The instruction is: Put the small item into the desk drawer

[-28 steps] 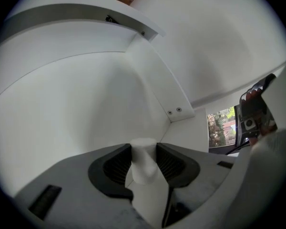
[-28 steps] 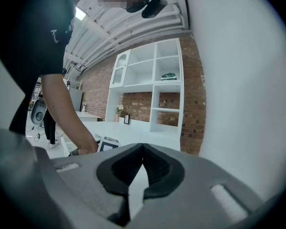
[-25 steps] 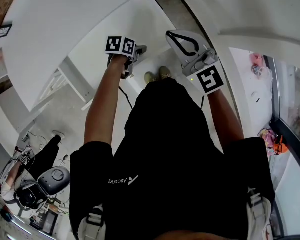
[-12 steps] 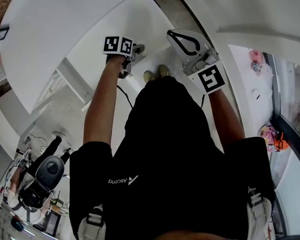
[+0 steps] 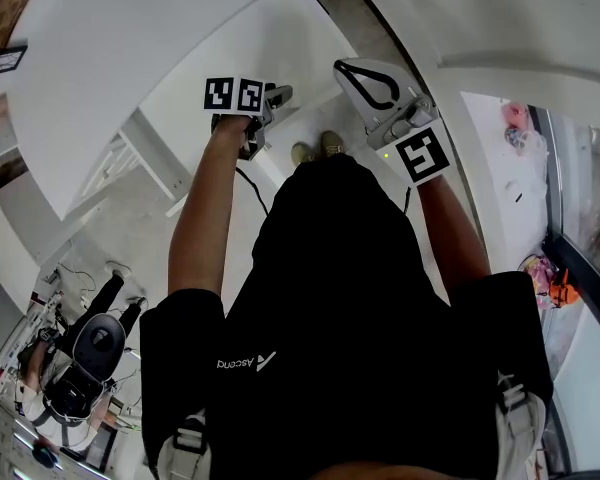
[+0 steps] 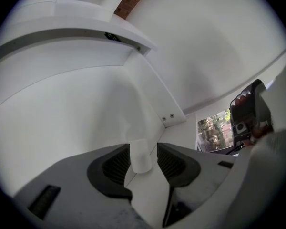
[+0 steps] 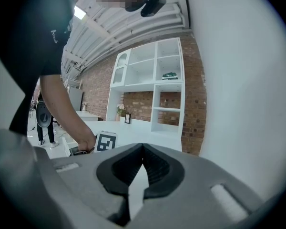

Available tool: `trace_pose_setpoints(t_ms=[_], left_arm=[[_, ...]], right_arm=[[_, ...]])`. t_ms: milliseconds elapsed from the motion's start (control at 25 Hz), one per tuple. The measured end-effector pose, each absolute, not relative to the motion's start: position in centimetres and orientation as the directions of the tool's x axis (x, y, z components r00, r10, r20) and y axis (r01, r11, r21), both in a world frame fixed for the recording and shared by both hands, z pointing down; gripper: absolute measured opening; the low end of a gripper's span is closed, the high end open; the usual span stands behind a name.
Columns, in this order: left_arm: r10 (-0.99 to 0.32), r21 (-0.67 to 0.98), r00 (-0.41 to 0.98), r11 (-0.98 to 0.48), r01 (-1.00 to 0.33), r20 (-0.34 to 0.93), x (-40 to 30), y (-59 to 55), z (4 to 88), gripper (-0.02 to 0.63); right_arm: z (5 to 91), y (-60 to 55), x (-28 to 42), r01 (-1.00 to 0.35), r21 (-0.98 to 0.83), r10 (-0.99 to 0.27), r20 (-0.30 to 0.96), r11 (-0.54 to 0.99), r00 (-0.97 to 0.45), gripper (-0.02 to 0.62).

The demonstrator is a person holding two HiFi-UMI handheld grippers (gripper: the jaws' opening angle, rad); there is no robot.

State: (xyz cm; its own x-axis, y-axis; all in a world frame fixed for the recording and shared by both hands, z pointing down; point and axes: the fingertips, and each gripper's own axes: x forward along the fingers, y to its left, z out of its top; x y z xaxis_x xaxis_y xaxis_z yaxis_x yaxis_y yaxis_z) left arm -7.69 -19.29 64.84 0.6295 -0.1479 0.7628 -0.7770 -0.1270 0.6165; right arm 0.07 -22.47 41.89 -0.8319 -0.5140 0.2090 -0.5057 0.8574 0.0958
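Observation:
The small item (image 6: 142,155), a short white block, sits between the jaws of my left gripper (image 6: 143,162). Those jaws stand wide; the block lies close against the left pad (image 6: 118,165), with a gap to the right pad. Behind it, white panels (image 6: 86,104) meet in a corner, one carrying a plate with two screws (image 6: 168,118). In the head view the left gripper (image 5: 277,97) reaches forward over the white desk (image 5: 230,38). My right gripper (image 5: 346,72) is held beside it, also seen end-on (image 7: 142,148). It is shut, with nothing between its pads.
The person's shoes (image 5: 316,149) show below the grippers. An office chair (image 5: 85,363) stands at lower left. Pink (image 5: 514,118) and orange (image 5: 555,286) objects lie at the right. White shelving (image 7: 155,85) against a brick wall is in the right gripper view.
The left gripper's marker cube has turned and shifted slightly to the left. The right gripper has stayed where it was.

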Motion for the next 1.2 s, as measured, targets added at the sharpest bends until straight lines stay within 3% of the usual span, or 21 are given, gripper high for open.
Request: trace_pose_setpoints(t_ms=[200, 360, 560, 920, 1200], left_arm=[[-0.318, 0.604, 0.633, -0.197, -0.772, 0.706, -7.8, -20.4, 60.6, 0.175], [-0.518, 0.536, 0.623, -0.329, -0.777, 0.586, -8.1, -21.6, 54.7, 0.175], [-0.660, 0.391, 0.608, -0.469, -0.792, 0.441, -8.0, -21.1, 48.2, 0.175], [-0.782, 0.146, 0.589, -0.571, -0.808, 0.204, -8.3, -17.2, 37.7, 0.126], [-0.828, -0.013, 0.544, -0.551, -0.834, 0.136, -8.6, -14.0, 32.4, 0.052]], right_arm=[[40.9, -21.7, -0.4, -0.496, 0.102, -0.507, 0.191, 0.862, -0.841, 0.000], [39.9, -20.9, -1.0, -0.492, 0.095, -0.502, 0.174, 0.865, -0.847, 0.000], [38.2, -20.0, -1.9, -0.482, 0.096, -0.491, 0.138, 0.871, -0.860, 0.000], [32.9, -16.7, -3.7, -0.452, 0.065, -0.454, 0.032, 0.890, -0.890, 0.000], [29.7, -13.8, -4.6, -0.421, 0.063, -0.420, -0.031, 0.905, -0.907, 0.000]])
